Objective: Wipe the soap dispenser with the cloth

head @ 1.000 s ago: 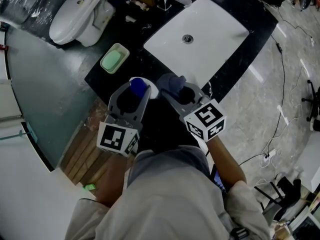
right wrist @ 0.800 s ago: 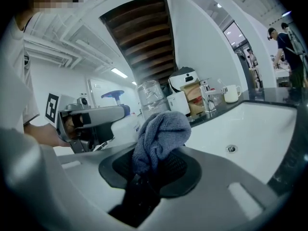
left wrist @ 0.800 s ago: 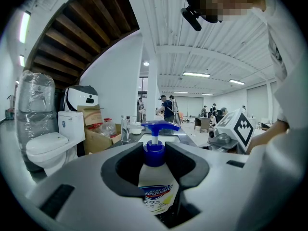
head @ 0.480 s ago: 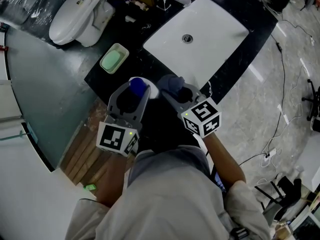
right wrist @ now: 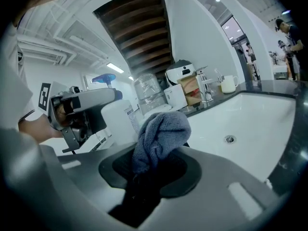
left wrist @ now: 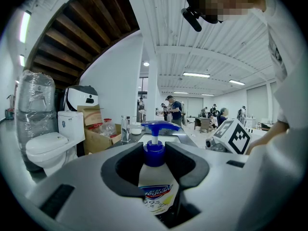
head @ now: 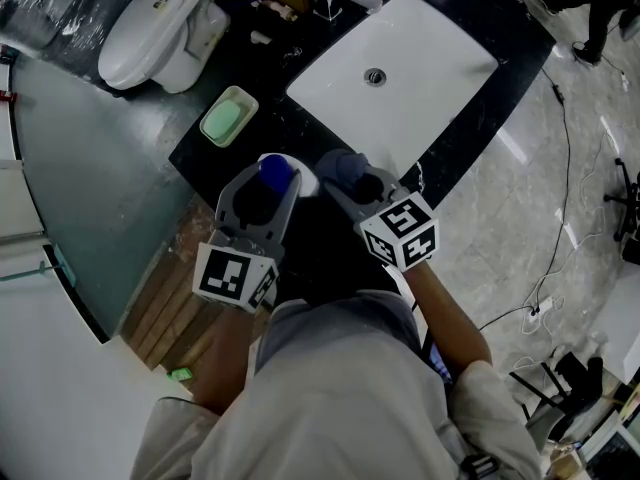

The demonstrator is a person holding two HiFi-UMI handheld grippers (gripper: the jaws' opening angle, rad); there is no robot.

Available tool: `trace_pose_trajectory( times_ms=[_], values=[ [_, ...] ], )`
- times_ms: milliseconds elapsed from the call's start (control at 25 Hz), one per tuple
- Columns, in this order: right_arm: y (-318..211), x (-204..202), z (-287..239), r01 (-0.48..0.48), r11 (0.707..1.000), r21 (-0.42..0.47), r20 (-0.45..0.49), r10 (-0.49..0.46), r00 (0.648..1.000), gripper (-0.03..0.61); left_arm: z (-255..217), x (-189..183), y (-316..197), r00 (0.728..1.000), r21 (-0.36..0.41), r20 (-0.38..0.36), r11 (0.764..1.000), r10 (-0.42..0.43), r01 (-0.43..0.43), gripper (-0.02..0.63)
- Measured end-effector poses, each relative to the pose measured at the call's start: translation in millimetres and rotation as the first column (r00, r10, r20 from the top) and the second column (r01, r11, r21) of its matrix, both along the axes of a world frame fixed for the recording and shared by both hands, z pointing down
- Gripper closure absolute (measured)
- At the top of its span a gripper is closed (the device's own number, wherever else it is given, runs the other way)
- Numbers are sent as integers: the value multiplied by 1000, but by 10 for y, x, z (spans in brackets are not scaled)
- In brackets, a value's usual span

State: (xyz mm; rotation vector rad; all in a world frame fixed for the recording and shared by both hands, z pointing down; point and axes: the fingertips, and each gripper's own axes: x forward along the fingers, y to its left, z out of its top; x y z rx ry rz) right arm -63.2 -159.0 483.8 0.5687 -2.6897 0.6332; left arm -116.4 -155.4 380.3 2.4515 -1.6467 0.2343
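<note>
from above the left gripper [head: 268,186] hides most of the soap dispenser [head: 277,170] by the sink [head: 430,78]; its own view shows jaws clamped on it. the right gripper [right wrist: 156,162] pinches the cloth [right wrist: 161,131] just alongside.

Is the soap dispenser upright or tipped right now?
Upright: the soap dispenser stands clamped in the left gripper, blue pump on top.

The person wears a pale grey short-sleeved shirt [head: 330,408], and beyond the shirt the left gripper [head: 270,180] and right gripper [head: 352,180] are alike: broad matte grey shells, black-padded jaw hollows, each with a white marker cube [head: 235,276] printed with black squares.
</note>
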Motion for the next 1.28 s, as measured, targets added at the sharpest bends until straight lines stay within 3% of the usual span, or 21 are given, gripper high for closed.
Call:
trace_pose_trajectory(
  times_ms=[680, 1280],
  values=[
    [-13, -38, 86, 24, 1000, -16, -36, -25, 999, 477, -18, -2, 5, 1000, 13, -2, 1000, -1, 1, 477],
    [-5, -79, -22, 126, 992, 1, -93, -126, 988, 477, -5, 1, 10, 1000, 21, -9, 1000, -3, 3, 477]
  ],
)
